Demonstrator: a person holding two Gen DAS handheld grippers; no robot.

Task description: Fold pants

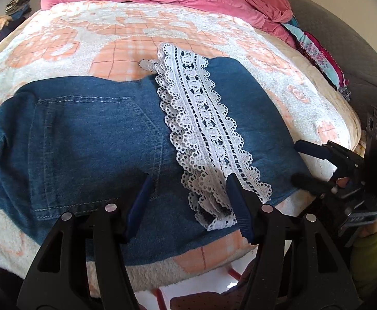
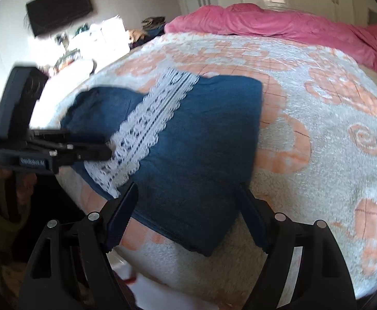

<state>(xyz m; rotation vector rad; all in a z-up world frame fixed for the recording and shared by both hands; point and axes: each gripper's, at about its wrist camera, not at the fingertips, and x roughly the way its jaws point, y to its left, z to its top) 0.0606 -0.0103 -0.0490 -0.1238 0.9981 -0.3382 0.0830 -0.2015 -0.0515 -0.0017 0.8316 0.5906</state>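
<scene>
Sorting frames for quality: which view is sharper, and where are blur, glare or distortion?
Left wrist view: sharp, the pants' stitching and white lace crisp; fisheye bends the bed. Right wrist view: motion-blurred, lace smeared, left gripper soft; window area at upper left blown out.

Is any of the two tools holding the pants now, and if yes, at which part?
Nothing is held. The left tool stands open over the denim pants and their lace trim. The right tool is open too, above the folded end.
</scene>
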